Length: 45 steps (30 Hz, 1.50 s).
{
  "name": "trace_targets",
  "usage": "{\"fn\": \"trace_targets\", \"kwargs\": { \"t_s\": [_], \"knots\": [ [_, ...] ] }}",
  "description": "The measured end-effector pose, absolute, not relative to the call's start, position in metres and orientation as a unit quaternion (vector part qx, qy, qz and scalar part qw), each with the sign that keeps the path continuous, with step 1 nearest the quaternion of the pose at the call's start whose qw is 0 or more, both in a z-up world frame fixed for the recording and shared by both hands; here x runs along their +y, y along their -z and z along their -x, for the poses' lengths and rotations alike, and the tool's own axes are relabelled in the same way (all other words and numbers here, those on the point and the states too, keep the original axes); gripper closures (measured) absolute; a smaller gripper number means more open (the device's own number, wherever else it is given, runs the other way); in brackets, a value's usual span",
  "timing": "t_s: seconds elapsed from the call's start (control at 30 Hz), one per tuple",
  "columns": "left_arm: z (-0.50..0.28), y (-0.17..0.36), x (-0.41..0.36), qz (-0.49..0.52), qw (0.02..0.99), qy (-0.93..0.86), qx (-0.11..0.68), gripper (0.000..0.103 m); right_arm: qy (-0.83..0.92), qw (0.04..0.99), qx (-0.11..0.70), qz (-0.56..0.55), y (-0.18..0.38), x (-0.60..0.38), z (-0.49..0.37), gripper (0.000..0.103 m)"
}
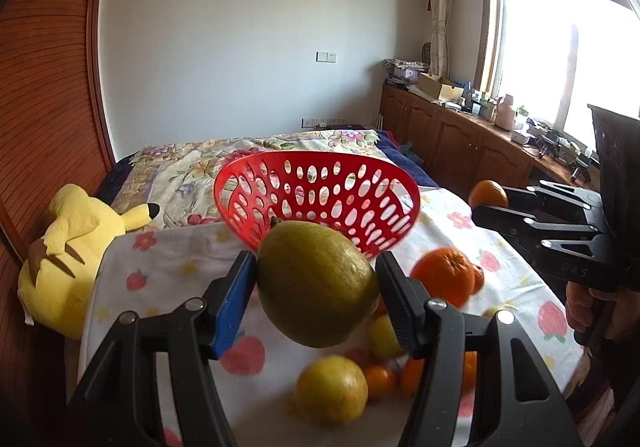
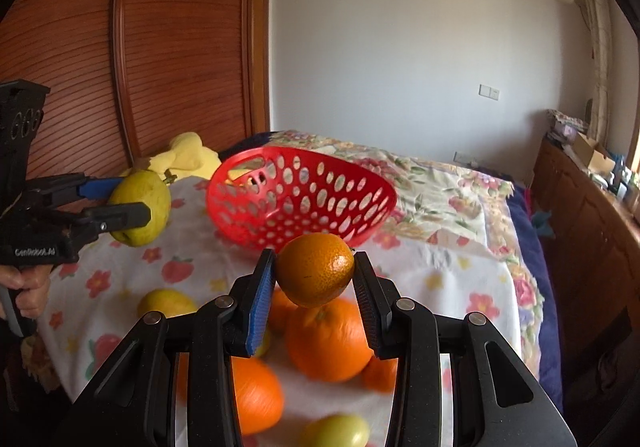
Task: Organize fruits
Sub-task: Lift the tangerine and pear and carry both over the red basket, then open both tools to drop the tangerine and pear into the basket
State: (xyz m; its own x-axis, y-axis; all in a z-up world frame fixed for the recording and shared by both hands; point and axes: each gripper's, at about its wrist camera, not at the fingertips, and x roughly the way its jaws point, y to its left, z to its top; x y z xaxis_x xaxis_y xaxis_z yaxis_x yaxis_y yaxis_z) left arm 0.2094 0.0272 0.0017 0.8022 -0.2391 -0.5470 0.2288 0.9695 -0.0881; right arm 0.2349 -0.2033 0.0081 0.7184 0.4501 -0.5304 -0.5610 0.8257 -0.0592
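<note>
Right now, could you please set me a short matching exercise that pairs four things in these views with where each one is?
Things:
1. green-yellow fruit
2. small orange
3. red basket
4. yellow plush toy

Places:
A. tilted on the floral cloth, nothing visible inside
B. clamped in the right tongs
C. beside the wooden wardrobe
D. clamped in the left tongs

Pairs: 1-D, 2-B, 3-A, 4-C

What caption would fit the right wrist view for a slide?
Right gripper holds a small orange before the red basket; left gripper holds a green fruit.
</note>
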Motion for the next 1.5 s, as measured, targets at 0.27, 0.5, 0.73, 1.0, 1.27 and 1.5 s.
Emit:
{"fn": "trace_targets", "kwargs": {
  "t_s": [0.27,0.5,0.73,1.0,1.27,1.5],
  "knots": [
    [-0.259,0.01,0.014,0.003,0.94,0.132,0.314,0.042,-0.289,0.908,0.279,0.121,-0.002,-0.185,-0.291,0.064],
    [-0.288,0.02,0.007,0.001,0.934,0.131,0.334,0.042,-0.309,0.892,0.301,0.138,0.009,-0.167,-0.318,0.064],
    [-0.303,0.025,0.002,-0.019,0.93,0.133,0.342,0.042,-0.322,0.881,0.309,0.155,0.014,-0.15,-0.331,0.064],
    [-0.313,0.03,0.001,-0.015,0.927,0.134,0.35,0.042,-0.319,0.87,0.336,0.17,0.029,-0.14,-0.347,0.064],
    [-0.314,0.022,0.005,-0.007,0.933,0.132,0.336,0.042,-0.319,0.861,0.353,0.181,0.035,-0.133,-0.356,0.064],
    [-0.305,0.017,0.015,0.004,0.936,0.127,0.327,0.042,-0.316,0.86,0.356,0.186,0.037,-0.131,-0.357,0.064]
  ]
}}
